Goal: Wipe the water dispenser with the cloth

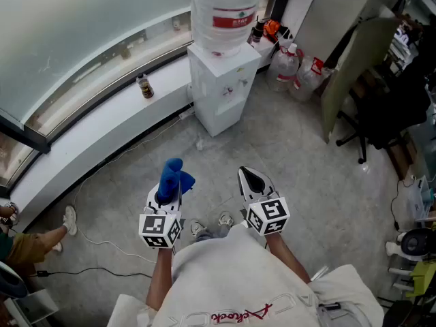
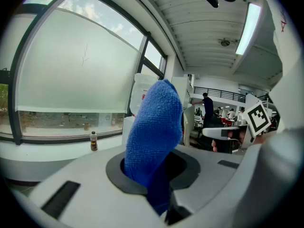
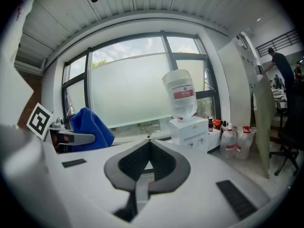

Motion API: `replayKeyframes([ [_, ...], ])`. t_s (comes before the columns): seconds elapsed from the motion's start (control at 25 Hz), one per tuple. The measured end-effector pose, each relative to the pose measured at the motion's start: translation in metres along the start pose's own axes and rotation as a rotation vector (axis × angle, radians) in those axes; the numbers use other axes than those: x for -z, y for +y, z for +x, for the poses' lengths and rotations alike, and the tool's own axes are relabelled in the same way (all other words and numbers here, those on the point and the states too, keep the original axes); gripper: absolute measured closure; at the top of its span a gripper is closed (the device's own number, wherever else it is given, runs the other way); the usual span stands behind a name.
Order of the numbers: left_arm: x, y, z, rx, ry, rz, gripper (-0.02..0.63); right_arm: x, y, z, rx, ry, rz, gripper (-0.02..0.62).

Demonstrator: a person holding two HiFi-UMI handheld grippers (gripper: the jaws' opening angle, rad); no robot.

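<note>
The white water dispenser (image 1: pixel 222 80) stands by the window ledge with a big clear bottle (image 1: pixel 223 11) on top; it also shows in the right gripper view as the dispenser (image 3: pixel 190 132). A blue cloth (image 1: pixel 173 177) sticks up out of my left gripper (image 1: pixel 167 195), whose jaws are shut on it; the cloth (image 2: pixel 156 127) fills the middle of the left gripper view. My right gripper (image 1: pixel 252 180) is shut with nothing in it, tips meeting (image 3: pixel 149 139). Both grippers hang over the floor, well short of the dispenser.
A small dark bottle (image 1: pixel 144 86) stands on the white ledge (image 1: pixel 88 131). Water jugs (image 1: pixel 298 70) sit right of the dispenser, beside a board (image 1: pixel 347 67) and an office chair (image 1: pixel 388 107). A cable (image 1: pixel 102 244) runs over the floor. Another person's leg and shoe (image 1: pixel 68 220) are at left.
</note>
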State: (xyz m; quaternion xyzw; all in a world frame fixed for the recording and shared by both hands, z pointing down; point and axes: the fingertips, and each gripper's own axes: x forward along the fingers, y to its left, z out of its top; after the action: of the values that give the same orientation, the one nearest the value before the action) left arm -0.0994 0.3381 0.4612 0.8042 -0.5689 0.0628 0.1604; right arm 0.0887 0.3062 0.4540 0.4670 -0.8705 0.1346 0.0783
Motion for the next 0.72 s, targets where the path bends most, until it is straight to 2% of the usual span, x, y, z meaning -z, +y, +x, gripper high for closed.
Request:
replayKeyframes([
  [0.72,-0.004,-0.028,0.036,-0.065,-0.006,0.011,0.543,-0.003,-0.047,0.002,-0.074,-0.024,-0.004,0.581],
])
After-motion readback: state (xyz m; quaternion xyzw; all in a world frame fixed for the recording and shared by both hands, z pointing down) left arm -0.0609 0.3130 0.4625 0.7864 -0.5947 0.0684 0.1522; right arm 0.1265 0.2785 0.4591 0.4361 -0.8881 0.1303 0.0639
